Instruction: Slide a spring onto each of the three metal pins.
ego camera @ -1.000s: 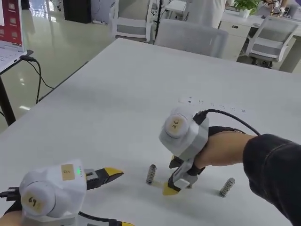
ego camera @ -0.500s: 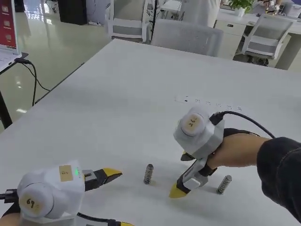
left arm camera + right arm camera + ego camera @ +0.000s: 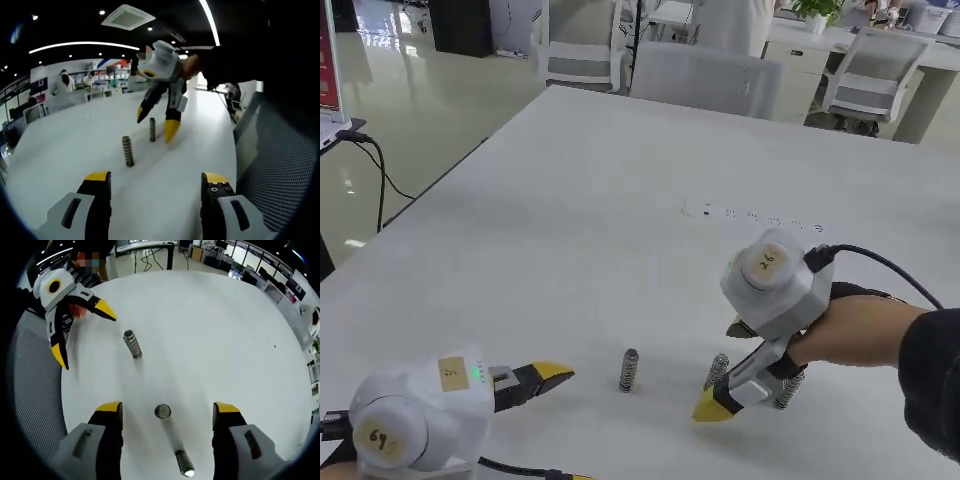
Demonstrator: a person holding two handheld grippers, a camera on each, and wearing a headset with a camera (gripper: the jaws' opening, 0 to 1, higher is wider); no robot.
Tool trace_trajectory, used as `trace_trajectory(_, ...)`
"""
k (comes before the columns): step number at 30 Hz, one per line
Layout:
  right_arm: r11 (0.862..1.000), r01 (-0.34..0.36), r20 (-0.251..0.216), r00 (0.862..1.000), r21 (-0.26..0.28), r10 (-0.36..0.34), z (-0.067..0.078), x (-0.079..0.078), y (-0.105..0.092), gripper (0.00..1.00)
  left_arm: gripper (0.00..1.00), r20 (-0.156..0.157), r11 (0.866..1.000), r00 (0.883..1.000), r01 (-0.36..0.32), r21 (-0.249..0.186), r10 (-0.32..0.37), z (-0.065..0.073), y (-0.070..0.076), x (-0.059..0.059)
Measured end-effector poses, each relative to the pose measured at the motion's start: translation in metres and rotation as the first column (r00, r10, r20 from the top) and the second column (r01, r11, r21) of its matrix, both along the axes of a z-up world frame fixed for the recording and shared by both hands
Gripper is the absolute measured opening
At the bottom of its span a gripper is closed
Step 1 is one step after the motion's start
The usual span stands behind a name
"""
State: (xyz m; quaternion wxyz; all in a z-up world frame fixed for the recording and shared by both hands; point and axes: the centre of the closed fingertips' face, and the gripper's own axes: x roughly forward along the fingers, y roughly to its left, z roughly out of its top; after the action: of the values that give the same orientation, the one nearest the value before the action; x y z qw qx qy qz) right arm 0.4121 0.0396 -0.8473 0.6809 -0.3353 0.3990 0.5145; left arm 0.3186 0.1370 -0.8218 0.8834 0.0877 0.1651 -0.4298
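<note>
White table [image 3: 570, 200] runs back to grey chairs [image 3: 705, 80] and a glossy floor [image 3: 410, 100]; a black cable [image 3: 375, 165] hangs at far left. Over the near part, the right gripper [image 3: 725, 368] points down, jaws apart, gripping nothing. Low at left, the left gripper [image 3: 156, 177] lies level, jaws likewise spread and empty. Three springs stand upright in a row: left spring [image 3: 629, 370] alone between the grippers, middle spring [image 3: 717, 371] between the right jaws, right spring [image 3: 786, 389] partly hidden behind that gripper. Pins inside them: cannot tell.
</note>
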Motion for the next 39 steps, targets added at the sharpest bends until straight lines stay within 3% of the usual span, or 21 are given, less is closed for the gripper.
trace_trajectory(7, 0.997, 0.058, 0.016, 0.998, 0.053, -0.059, 0.005, 0.001, -0.006, 0.74, 0.68, -0.004, 1.0, 1.0, 0.009, 0.002, -0.009, -0.001, -0.003, 0.0)
trace_trajectory(12, 0.986, 0.116, 0.028, 0.992, 0.12, -0.12, 0.014, 0.005, -0.008, 0.75, 0.68, -0.006, 1.0, 1.0, 0.013, 0.003, -0.013, -0.001, -0.004, -0.001)
trace_trajectory(16, 0.981, 0.136, 0.038, 0.989, 0.141, -0.143, 0.015, 0.004, -0.012, 0.75, 0.68, -0.009, 1.0, 1.0, 0.016, 0.003, -0.016, -0.001, -0.005, -0.001)
trace_trajectory(28, 0.944, 0.219, 0.059, 0.969, 0.247, -0.24, 0.027, 0.008, -0.019, 0.77, 0.68, -0.008, 1.0, 1.0, 0.006, -0.001, -0.006, 0.0, -0.004, -0.002)
trace_trajectory(39, 0.924, 0.251, 0.079, 0.955, 0.29, -0.285, 0.033, 0.005, -0.028, 0.77, 0.68, -0.004, 1.0, 1.0, 0.002, -0.001, -0.002, 0.002, -0.004, -0.002)
